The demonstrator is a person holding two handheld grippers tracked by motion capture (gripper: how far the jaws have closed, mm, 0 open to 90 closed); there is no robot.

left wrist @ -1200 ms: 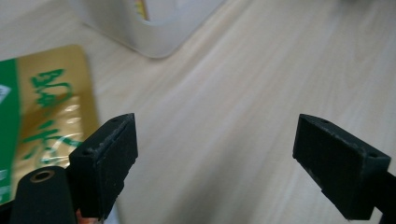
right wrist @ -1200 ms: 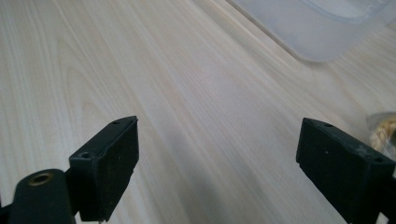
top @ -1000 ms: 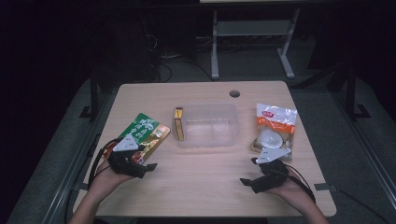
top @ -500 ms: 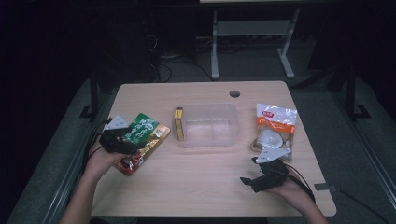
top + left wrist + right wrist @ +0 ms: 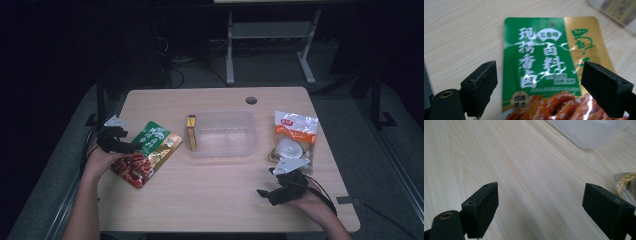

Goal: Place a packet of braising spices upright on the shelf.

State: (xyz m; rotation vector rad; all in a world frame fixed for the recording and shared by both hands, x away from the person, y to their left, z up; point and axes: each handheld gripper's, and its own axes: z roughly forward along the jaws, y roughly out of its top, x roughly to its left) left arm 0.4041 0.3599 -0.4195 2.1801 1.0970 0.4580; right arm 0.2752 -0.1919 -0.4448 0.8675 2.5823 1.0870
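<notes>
A green and gold snack pouch (image 5: 147,152) (image 5: 549,65) lies flat on the table's left side. My left gripper (image 5: 125,146) (image 5: 539,92) stands at the pouch's left edge, its jaws wide apart over the pouch's lower part, not pressing it. A clear plastic bin (image 5: 222,134) sits in the middle of the table, with a small yellow box (image 5: 191,132) against its left wall. My right gripper (image 5: 267,192) (image 5: 540,212) rests open over bare wood near the front right, nothing between its jaws. A clear bag of food with an orange label (image 5: 294,137) lies just behind it.
The wooden table (image 5: 215,200) has a round cable hole (image 5: 251,100) at its back edge. The bin's corner (image 5: 589,132) and the clear bag's edge (image 5: 624,183) appear in the right gripper view. Dark floor and a metal stand (image 5: 270,35) lie beyond the table.
My left gripper has moved from the table's front left back and outward to the pouch's left edge. The right gripper has stayed where it was.
</notes>
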